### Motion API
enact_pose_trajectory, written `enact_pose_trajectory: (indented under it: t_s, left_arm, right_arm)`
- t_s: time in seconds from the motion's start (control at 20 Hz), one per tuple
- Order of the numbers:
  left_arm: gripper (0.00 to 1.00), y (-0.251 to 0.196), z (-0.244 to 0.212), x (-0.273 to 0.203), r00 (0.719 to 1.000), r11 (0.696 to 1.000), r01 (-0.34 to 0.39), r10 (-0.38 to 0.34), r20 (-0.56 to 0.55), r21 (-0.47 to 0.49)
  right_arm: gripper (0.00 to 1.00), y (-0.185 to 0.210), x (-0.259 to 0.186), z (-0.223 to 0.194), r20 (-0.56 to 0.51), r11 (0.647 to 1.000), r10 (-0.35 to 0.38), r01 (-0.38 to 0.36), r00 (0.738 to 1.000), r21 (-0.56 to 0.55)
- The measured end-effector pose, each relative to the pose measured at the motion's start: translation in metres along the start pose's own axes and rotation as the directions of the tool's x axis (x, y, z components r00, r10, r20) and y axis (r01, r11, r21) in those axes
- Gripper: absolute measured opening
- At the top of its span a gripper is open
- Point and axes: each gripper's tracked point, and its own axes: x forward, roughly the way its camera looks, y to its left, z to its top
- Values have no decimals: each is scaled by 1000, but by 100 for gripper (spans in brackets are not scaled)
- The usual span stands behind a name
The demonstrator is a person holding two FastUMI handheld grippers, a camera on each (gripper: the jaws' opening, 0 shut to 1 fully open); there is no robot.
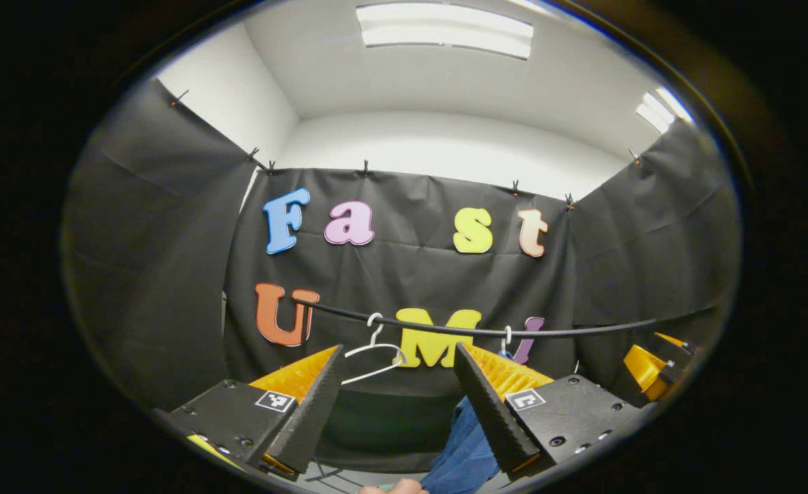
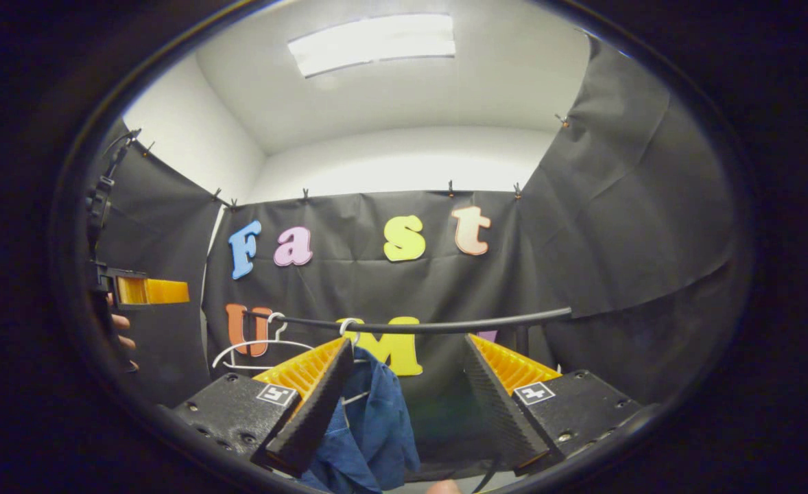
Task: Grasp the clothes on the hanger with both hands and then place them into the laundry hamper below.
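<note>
Viewing the left gripper view first: my left tongs [image 1: 398, 405] sit at 6 o'clock, spread wide apart with nothing between them. Beyond them a black rail [image 1: 486, 331] runs across the booth from 9 toward 3 o'clock. An empty white hanger [image 1: 375, 355] hooks on the rail just above the left finger. The blue garment [image 1: 464, 453] shows low at 6 o'clock, partly behind the inner edge of the right finger; I cannot tell whether it touches that finger. A second white hook [image 1: 507, 336] sits on the rail above the garment. At 3 o'clock, near the rim, I see part of the right tongs [image 1: 654, 363]. A bit of a hand [image 1: 390, 488] shows at the very bottom edge.

Right gripper view: my right tongs [image 2: 404, 401] are at 6 o'clock, likewise spread, gripping nothing. The garment [image 2: 370, 425] hangs from its hanger hook [image 2: 349, 328] on the rail [image 2: 431, 325], just behind and to the right of the left finger, in the gap but nearer 7 o'clock. The empty hanger [image 2: 260, 350] hangs on the rail toward 8 o'clock. At 9 o'clock the left tongs [image 2: 150, 291] appear edge-on, with fingers of the holding hand [image 2: 121, 333] below; their spread I cannot judge from this angle.
</note>
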Motion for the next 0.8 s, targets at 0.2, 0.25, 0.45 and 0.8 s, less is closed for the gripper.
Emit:
enact_pose_trajectory:
  t_s: [0.2,0.25,0.45,0.8]
  left_arm:
    - [96,-13,-8,-4,999,998,45,-44,-12,34]
    - [98,-14,-10,-6,999,998,43,-43,-14,55]
    - [100,-44,-23,-7,997,997,70,-68,-45,44]
    - [100,-106,-64,6,990,999,47,-45,-132,13]
  right_arm:
    - [100,-5,-1,-14,-29,1000,-18,17,999,-22]
    - [99,-8,-1,-16,-27,1000,-20,19,999,-23]
    - [100,-24,2,-26,-45,1000,-12,11,999,-14]
    - [100,-53,17,-51,-93,997,74,-77,993,-25]
